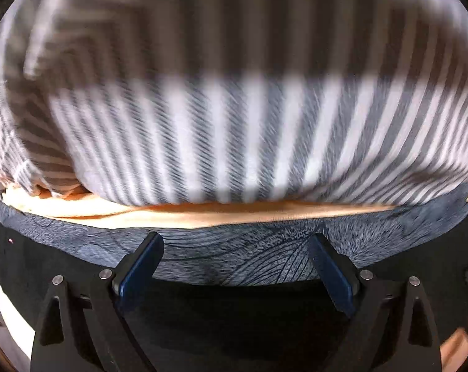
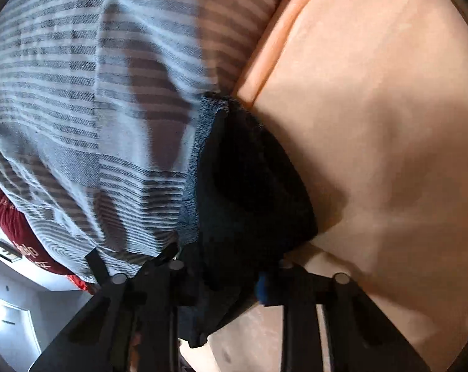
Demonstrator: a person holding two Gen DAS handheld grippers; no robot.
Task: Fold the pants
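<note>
In the left wrist view the dark blue-grey pants (image 1: 240, 260) with a fine leaf print lie as a band on the peach sheet (image 1: 178, 214). My left gripper (image 1: 235, 241) is open, its blue-padded fingers (image 1: 141, 266) standing just over the pants, holding nothing. In the right wrist view my right gripper (image 2: 230, 279) is shut on a bunched, dark fold of the pants (image 2: 249, 186), which hides the fingertips and hangs over the peach sheet (image 2: 373, 124).
A grey-and-white striped pillow or cover (image 1: 234, 136) lies just beyond the pants, also filling the left of the right wrist view (image 2: 94, 93). A red cloth with lettering (image 2: 20, 232) lies at the lower left there, with a white wall beyond.
</note>
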